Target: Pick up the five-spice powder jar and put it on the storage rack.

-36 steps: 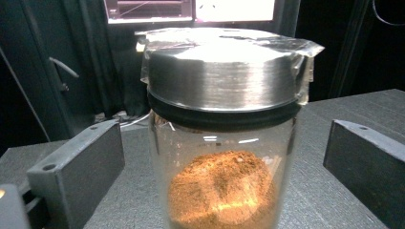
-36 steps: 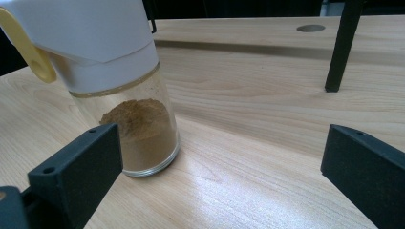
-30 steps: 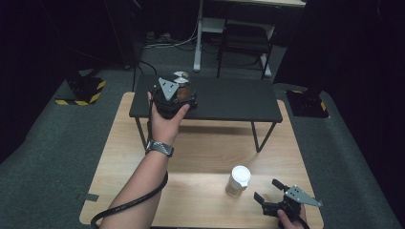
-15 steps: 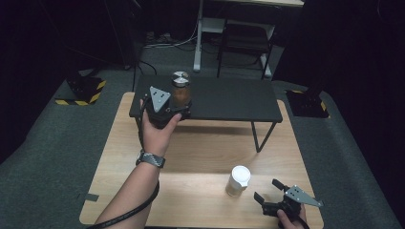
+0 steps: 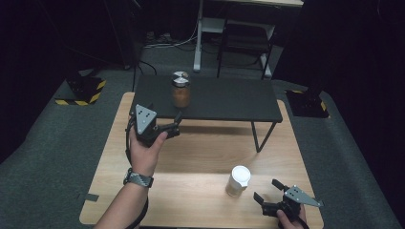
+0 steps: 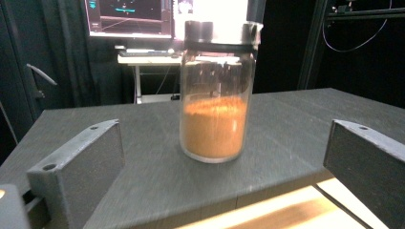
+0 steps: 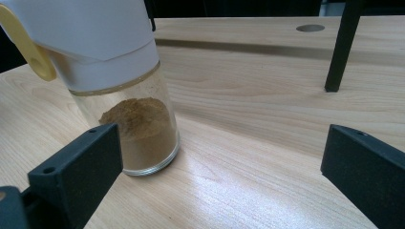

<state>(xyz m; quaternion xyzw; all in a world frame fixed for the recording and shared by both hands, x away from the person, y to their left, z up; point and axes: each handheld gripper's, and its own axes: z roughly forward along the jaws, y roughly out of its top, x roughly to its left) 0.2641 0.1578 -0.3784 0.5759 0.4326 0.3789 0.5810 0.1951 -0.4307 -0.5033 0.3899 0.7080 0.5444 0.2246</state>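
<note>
High view showed our left hand-held gripper gaping wide, just short of the orange spice jar standing upright on the black shelf; we judged a clumsy approach could topple it.

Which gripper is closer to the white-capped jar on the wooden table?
Right. The right gripper sits open just beside the white-capped jar, apart from it. The left gripper is across the table, open, facing the jar of orange powder.

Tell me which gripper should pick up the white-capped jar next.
Right. The right gripper sits open beside the white-capped jar on the wooden table; the left gripper faces the orange-powder jar.
</note>
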